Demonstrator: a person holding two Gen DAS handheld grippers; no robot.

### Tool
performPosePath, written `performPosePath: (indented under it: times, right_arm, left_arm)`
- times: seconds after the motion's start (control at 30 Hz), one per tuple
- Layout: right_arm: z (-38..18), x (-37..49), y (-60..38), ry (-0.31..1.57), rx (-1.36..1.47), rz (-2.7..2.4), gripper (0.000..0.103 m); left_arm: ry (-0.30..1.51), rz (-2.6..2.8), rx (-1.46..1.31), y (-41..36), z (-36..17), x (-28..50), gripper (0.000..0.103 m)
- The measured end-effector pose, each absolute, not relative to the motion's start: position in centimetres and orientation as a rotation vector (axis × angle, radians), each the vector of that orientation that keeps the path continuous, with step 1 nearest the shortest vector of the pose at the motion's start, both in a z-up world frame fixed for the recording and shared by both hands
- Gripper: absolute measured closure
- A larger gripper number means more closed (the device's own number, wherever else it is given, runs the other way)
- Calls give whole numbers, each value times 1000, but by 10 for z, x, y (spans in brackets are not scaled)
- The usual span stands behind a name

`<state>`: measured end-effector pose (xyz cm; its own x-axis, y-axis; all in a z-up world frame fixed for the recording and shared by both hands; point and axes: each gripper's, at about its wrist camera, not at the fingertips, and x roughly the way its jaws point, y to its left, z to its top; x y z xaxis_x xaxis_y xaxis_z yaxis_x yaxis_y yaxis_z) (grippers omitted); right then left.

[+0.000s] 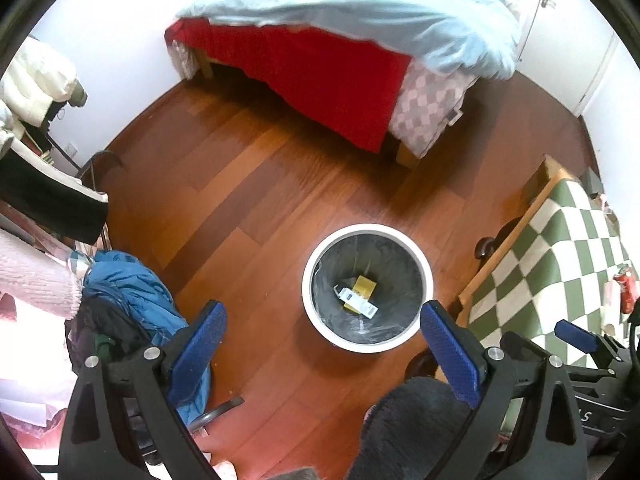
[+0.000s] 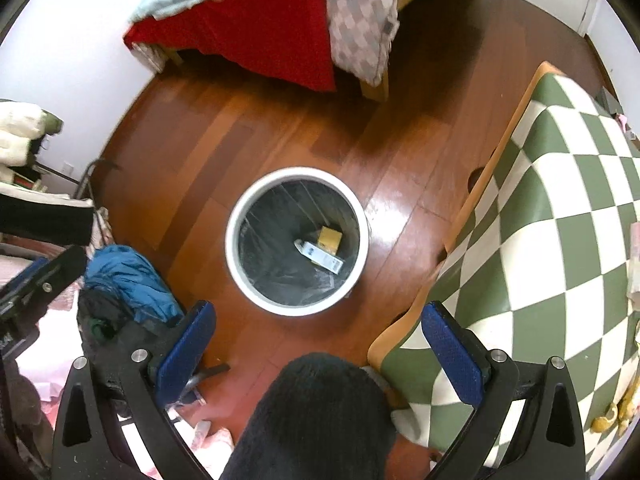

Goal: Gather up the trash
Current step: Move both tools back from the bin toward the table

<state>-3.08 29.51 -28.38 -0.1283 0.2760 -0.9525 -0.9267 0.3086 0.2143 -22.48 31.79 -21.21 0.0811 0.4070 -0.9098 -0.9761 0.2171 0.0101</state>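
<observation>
Below both wide-open, empty claws, left claw [image 1: 324,348] and right claw [image 2: 320,344], stood a round white bin [image 2: 236,258]. Its crinkled dark liner [image 2: 272,240] held a yellow box [image 2: 330,239] and a white carton [image 2: 320,255].

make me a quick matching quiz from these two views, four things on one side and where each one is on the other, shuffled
Things:
1. white trash bin
2. yellow box
3. checkered cloth
4. blue jacket

Places:
A. covering the table on the right
B. heaped on the left, by the dark clothes
C. standing on the wooden floor
D. inside the bin, beside a white carton

Pairs: 1-C, 2-D, 3-A, 4-B
</observation>
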Motion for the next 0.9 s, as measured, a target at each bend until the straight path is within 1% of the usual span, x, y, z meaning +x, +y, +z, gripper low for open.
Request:
performPosePath:
  times: [0.37, 0.5, 0.6, 0.67, 0.77, 0.9]
  right_arm:
    - [-189, -14, 231, 1187, -528, 1276, 0]
    - [-160, 4, 190, 1196, -404, 1297, 0]
    - [-146, 28, 154, 1206, -309, 1269, 0]
    - [-141, 48, 129, 1208, -252, 1228, 0]
    - [-139, 90, 82, 1201, -172, 1123, 0]
    - [-156, 162, 15, 1206, -108, 927, 0]
  left_arm:
    - [874, 1211, -679, 261, -148, -214, 4]
    - [841, 1196, -629, 240, -129, -196, 4]
    - [835, 1143, -592, 223, -122, -168, 4]
    - [850, 1092, -562, 211, -125, -140, 4]
    - [891, 1007, -548, 196, -148, -90, 4]
    - [938, 911, -529, 176, -184, -21, 4]
